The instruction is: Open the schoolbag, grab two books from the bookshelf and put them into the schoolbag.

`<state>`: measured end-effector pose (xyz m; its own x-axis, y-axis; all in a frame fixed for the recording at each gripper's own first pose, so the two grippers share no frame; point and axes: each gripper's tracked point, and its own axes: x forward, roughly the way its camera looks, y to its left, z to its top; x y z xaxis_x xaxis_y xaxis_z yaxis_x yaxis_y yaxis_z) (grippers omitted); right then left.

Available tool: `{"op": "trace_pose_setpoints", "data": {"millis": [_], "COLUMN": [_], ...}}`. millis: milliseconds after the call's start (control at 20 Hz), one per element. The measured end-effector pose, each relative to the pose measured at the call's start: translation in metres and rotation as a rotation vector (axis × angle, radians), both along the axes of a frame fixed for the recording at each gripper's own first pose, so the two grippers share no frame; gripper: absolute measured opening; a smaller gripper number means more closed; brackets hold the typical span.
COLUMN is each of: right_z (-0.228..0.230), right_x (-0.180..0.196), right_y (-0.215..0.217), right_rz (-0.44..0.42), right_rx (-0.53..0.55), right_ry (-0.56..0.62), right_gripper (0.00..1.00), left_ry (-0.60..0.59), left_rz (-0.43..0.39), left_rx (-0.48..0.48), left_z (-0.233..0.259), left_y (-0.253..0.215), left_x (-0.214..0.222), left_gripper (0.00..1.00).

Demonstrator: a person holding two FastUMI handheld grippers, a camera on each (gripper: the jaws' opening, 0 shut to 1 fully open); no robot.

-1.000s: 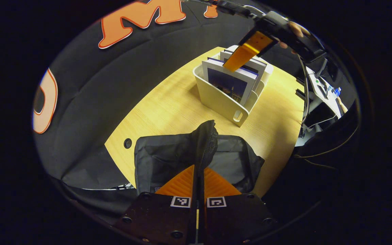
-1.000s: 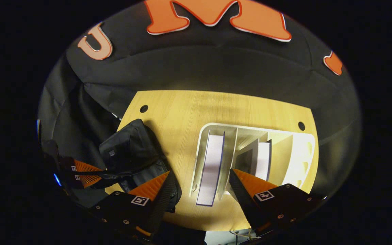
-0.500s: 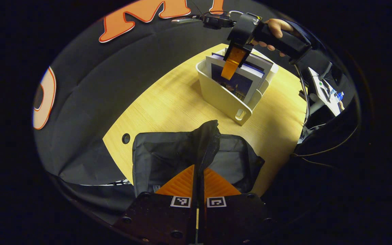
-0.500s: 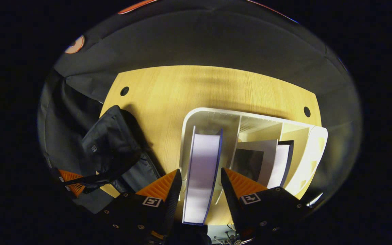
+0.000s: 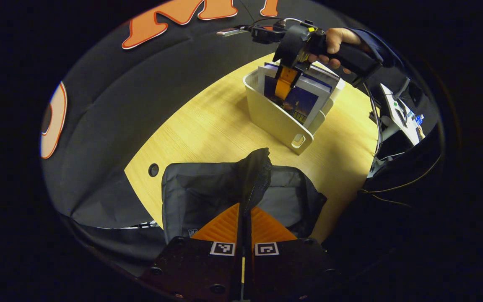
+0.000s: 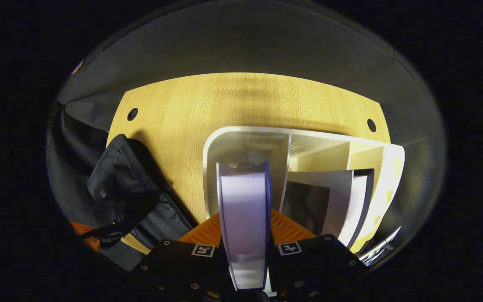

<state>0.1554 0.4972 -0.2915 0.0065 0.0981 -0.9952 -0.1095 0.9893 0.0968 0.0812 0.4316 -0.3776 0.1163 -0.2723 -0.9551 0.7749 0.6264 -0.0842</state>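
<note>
The right gripper [image 6: 245, 235] was clamped on a blue-edged book [image 6: 243, 209], one finger against each cover, the book standing in the leftmost compartment of the white file rack [image 6: 245, 134]. In the left gripper view the same gripper [image 5: 284, 82] reached down into the rack [image 5: 279, 119] from above, held by a hand [image 5: 336, 42] in a dark sleeve. A second book [image 6: 350, 201] with a dark cover leaned in the middle compartment, just right of the first. The rack stood on the far right part of the wooden table [image 6: 224, 100].

The left gripper [image 5: 245, 222] was pressed together on a raised fold of the black schoolbag [image 5: 224, 193], pinching the zipper edge [image 5: 255, 176] and holding it up. The bag lay at the near edge of the table [image 5: 208, 126], well apart from the rack. In the right gripper view the schoolbag [image 6: 124, 184] sat at the table's left side, with the left gripper [image 6: 85, 235] partly visible beside it. A cable hole [image 5: 153, 170] showed in the tabletop just left of the bag.
</note>
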Motion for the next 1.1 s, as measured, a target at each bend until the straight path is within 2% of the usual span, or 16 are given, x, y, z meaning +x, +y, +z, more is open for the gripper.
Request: {"op": "trace_pose_setpoints", "data": {"millis": [150,350,850,900,950,1100], "right_z": [0.013,0.047,0.14,0.151,0.16,0.183], "right_x": [-0.002,-0.001,-0.03,-0.033,-0.038,-0.045], "right_y": [-0.005,-0.014,-0.058,-0.058,-0.058,-0.053], "right_rz": [-0.011,-0.077,-0.231,-0.245,-0.255,-0.277], "right_rx": [0.009,0.06,0.175,0.19,0.209,0.276], "right_ry": [-0.01,-0.056,-0.251,-0.268,-0.282,-0.36], "right_gripper": [0.39,0.39,0.38,0.42,0.38,0.38], "left_ry": [-0.001,0.001,-0.017,-0.02,-0.02,-0.036], "left_rz": [0.002,-0.004,-0.056,-0.064,-0.068,-0.082], "left_rx": [-0.008,-0.013,-0.018,-0.022,-0.024,-0.025], "left_z": [-0.003,-0.002,0.005,0.005,0.007,0.008], "left_y": [0.001,0.002,0.005,0.004,0.004,0.007], "left_x": [0.0,0.001,0.004,0.005,0.004,0.008], "left_gripper": [0.03,0.03,0.03,0.03,0.03,0.03]}}
